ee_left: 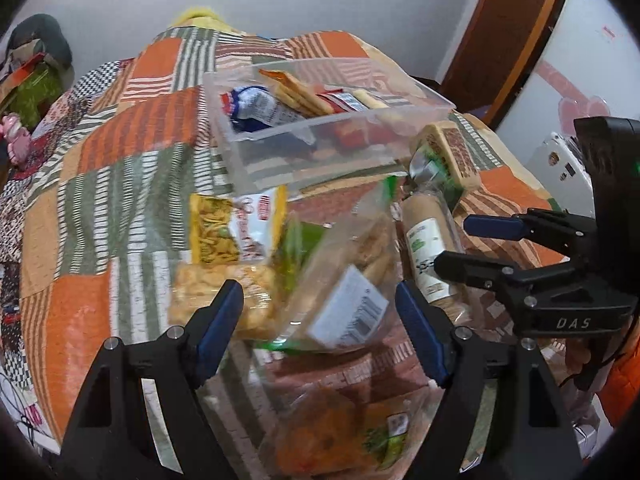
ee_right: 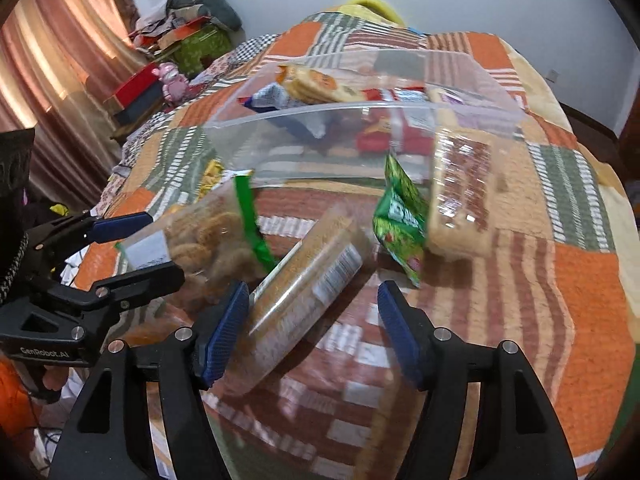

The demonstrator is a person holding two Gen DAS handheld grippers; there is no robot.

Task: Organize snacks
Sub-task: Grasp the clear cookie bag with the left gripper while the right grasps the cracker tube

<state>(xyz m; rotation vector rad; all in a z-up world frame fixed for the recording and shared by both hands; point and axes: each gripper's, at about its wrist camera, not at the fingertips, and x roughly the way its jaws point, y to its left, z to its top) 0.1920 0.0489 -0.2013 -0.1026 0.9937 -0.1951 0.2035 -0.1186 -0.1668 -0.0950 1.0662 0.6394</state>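
While open: grippers above snacks (ee_left: 344, 280)

Looking like a bedroom in a home. Spreading across most of both views: a bed under a patchwork quilt (ee_left: 120, 152) in orange, green and striped squares, serving as the surface for a clear tub (ee_right: 360, 128) and loose snack packets (ee_left: 248, 240). Hanging at the left of the right wrist view, pinkish curtains (ee_right: 60, 60) glowing with daylight. Piling up past the quilt's far left edge: clothes, boxes and a pink toy (ee_right: 174, 80). Standing beyond the far right corner: a brown wooden door frame (ee_left: 508, 36) against plain pale walls.
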